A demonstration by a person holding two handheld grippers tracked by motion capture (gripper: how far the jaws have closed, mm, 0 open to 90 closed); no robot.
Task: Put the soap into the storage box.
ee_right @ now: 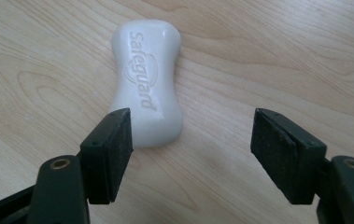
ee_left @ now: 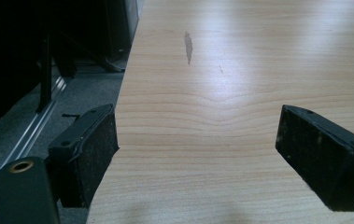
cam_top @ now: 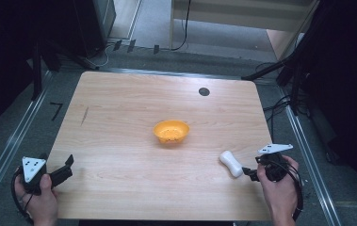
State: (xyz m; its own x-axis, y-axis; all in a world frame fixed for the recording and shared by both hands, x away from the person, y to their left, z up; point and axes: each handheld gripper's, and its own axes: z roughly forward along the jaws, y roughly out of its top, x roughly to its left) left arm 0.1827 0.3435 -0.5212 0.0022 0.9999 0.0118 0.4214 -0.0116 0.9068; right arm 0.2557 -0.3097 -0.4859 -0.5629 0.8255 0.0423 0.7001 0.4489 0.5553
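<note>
A dim room surrounds my workspace: a light wooden table (cam_top: pixel 119 108) on grey carpet, dark stands at both sides and cables trailing across the floor beyond its far edge. A small black round mark (cam_top: pixel 204 91) sits near the far edge of the tabletop, and a thin dark scuff (cam_top: pixel 85 115) marks the wood toward the left.

Near the middle I see an orange bowl (cam_top: pixel 171 131), upright. Well to its right, near my right hand, lies the white Safeguard soap bar (cam_top: pixel 231 163), flat on the wood with its embossed name facing up.

My right gripper (cam_top: pixel 250 174) sits just behind the bar at the table's right front corner. In the right gripper view its jaws stand spread, nothing pinched between them; the soap bar (ee_right: pixel 147 83) lies just ahead, its near end right beside one pad (ee_right: pixel 118 149), though I can't tell whether they touch.

My left gripper (cam_top: pixel 66 167) rests at the front left corner, well apart from the bowl and the soap. Its jaws are spread wide over bare wood at the table's edge.
</note>
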